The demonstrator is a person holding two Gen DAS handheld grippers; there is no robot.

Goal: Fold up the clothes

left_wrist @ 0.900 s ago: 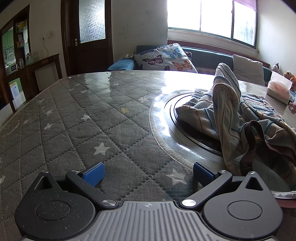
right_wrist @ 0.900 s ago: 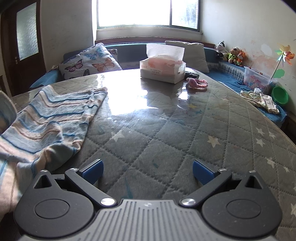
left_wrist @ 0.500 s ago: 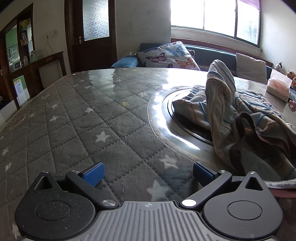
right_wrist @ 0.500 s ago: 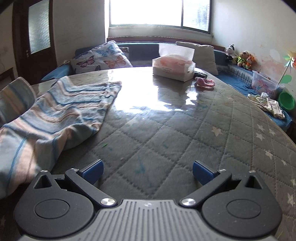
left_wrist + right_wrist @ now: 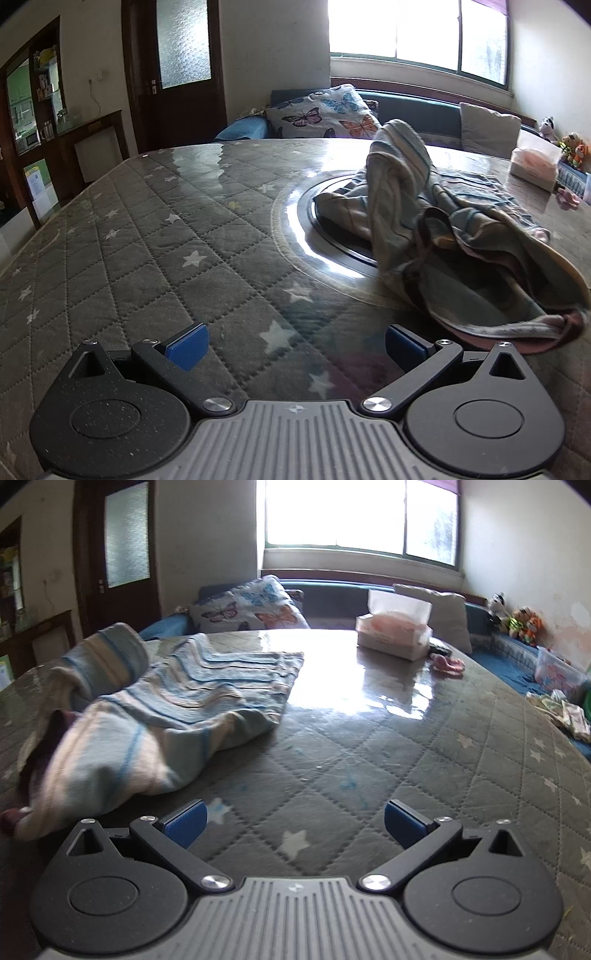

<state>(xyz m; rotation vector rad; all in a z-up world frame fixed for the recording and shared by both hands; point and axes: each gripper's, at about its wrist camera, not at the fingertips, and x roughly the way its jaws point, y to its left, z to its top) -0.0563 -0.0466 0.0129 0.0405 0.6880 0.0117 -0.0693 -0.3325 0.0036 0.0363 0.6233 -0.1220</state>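
Observation:
A striped blue, pink and cream garment [image 5: 454, 236] lies crumpled on the round table, partly over the glass turntable [image 5: 295, 218]. One part stands up in a hump. Its dark red hem [image 5: 546, 332] lies just ahead and right of my left gripper [image 5: 295, 345], which is open and empty above the quilted cloth. In the right wrist view the same garment [image 5: 177, 709] spreads to the left. My right gripper [image 5: 294, 823] is open and empty, to the right of the garment's near end.
The table [image 5: 129, 258] has a grey star-quilted cover under clear plastic. A tissue box [image 5: 393, 635] and a small pink item [image 5: 448, 664] sit at the far right. A bench with butterfly pillow [image 5: 251, 605] runs behind; clothes [image 5: 565, 716] lie on it right.
Both grippers have pulled back and shifted, so the garment sits farther ahead in the left view and more central in the right view. Both stay open and empty.

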